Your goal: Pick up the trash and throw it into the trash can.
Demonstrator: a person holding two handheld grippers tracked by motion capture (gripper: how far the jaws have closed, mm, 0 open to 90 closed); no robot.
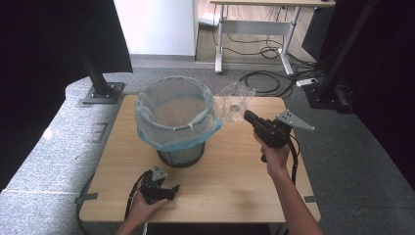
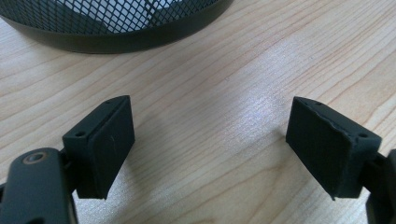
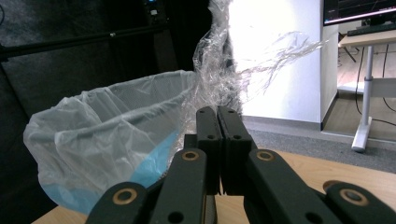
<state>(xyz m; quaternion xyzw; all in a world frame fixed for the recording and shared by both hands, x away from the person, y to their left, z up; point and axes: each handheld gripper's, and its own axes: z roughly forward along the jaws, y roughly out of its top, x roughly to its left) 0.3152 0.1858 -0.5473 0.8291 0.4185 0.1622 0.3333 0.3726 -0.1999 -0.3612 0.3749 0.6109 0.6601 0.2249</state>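
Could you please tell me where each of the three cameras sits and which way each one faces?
High view: above the person's side, looking forward and down on the table; both forearms enter from below.
Left gripper view: on the left gripper, low over the wood, jaws apart, facing the mesh bin.
Right gripper view: on the right gripper, jaws shut on crinkled clear plastic, facing the bin liner.
Shared: bin, liner and plastic recur in the high view.

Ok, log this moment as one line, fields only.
right gripper: shut on clear wrap, held beside bin | left gripper: open, resting on table | bin liner: fitted
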